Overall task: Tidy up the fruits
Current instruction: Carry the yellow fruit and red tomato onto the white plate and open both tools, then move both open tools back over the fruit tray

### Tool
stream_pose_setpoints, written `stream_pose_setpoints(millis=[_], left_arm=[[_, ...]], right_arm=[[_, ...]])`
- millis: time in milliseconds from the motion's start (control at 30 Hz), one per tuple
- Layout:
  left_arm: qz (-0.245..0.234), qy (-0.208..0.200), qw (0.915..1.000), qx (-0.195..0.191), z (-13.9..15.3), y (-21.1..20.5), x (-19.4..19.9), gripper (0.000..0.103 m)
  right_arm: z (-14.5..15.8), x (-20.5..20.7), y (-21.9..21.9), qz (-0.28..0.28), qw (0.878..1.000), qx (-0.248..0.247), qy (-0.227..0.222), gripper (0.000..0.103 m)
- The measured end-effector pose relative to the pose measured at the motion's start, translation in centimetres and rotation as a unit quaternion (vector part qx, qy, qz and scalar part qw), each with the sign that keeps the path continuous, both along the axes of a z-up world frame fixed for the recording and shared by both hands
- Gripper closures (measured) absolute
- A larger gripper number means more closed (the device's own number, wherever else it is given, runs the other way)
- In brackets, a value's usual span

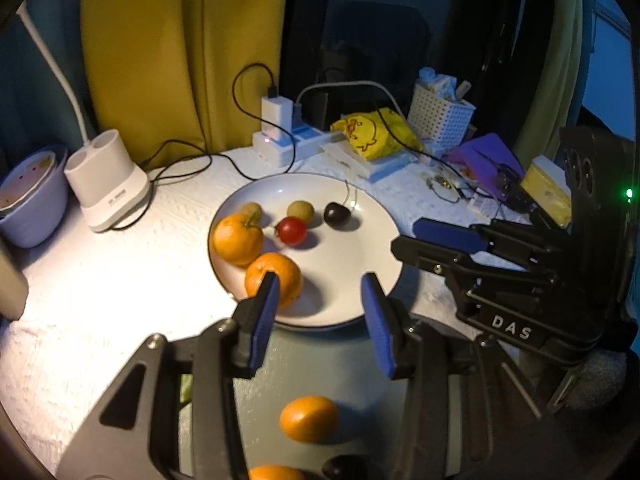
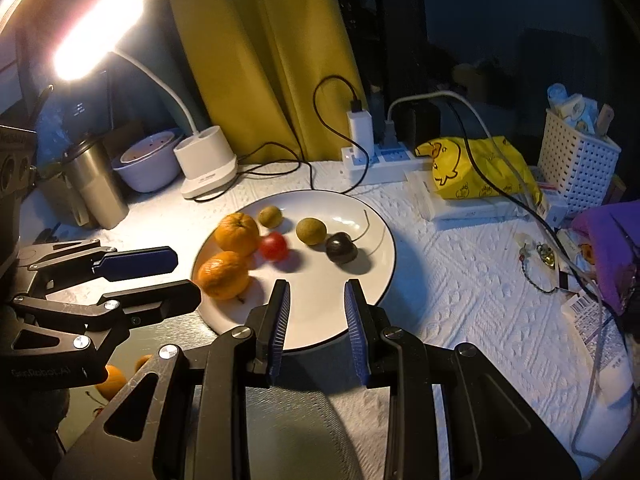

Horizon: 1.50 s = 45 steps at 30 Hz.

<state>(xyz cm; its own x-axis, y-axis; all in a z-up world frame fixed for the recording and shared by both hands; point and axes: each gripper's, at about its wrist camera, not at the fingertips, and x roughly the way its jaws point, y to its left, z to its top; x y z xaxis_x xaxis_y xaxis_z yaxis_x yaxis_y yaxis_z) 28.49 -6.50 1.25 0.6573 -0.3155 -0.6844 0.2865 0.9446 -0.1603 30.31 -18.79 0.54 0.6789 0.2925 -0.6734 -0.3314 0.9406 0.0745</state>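
Note:
A white plate holds two oranges, a red tomato, two small green-brown fruits and a dark cherry. My left gripper is open and empty above the plate's near rim, its left finger next to the nearer orange. Another orange lies below it on a dark surface. My right gripper is open and empty over the plate; it also shows at the right in the left wrist view.
A lit desk lamp, a steel cup and a lilac bowl stand at the back left. A power strip with cables, a yellow bag, a white basket and clutter fill the back right.

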Motion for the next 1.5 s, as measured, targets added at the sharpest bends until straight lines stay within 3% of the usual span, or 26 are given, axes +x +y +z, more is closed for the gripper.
stream_pose_setpoints(millis=[833,1500], left_arm=[[0.027,-0.041,0.9985,-0.024,2.2,4.3,-9.3,0.059],[0.052,-0.032,0.9978,-0.026,-0.2,7.2,-14.5,0.058]], right_arm=[[3.6,-8.1,5.2,0.025,0.999,-0.028,-0.03,0.073],[1.7,-12.3,8.9,0.051,0.998,-0.031,-0.014,0.073]])
